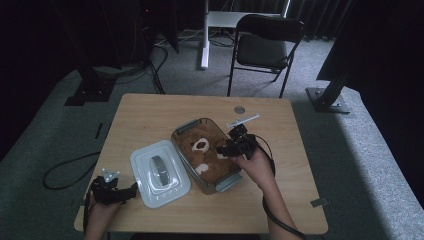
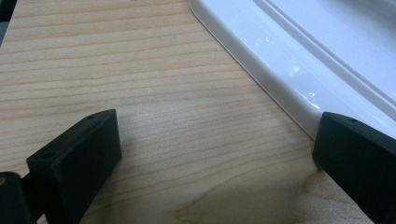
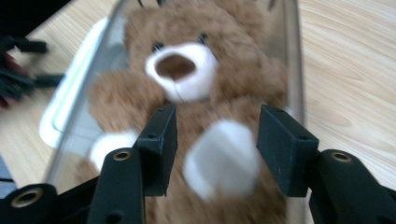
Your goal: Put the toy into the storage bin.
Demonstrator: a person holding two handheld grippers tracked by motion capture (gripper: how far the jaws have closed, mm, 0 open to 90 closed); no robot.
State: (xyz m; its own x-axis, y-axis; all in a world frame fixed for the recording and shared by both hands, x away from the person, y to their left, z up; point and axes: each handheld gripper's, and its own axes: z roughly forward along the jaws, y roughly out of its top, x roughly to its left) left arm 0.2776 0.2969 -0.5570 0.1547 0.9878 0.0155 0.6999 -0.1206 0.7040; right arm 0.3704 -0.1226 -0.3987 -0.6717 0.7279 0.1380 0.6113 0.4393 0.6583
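Brown bear [image 1: 204, 155] lying in clear box [image 1: 184, 126] mid-table. Right gripper [image 3: 217, 140] above bear, jaws apart, gripping nothing. Left gripper [image 2: 215, 154] open near front-left corner, beside white lid [image 2: 299, 60].

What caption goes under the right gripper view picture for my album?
Right gripper with parted jaws over a brown teddy bear lying in a clear box.

Dim room, grey carpet floor [image 1: 45, 130]. Light-wood worktop [image 1: 150, 112] centre, square w/ rounded corners. Black folding chair [image 1: 265, 47] behind it, empty. White stand leg [image 1: 205, 35] left of chair. Dark drapes [image 1: 325, 15] at back. Black frame posts w/ base plates [image 1: 327, 97] both sides. Black cables [image 1: 65, 172] loop on floor at left.
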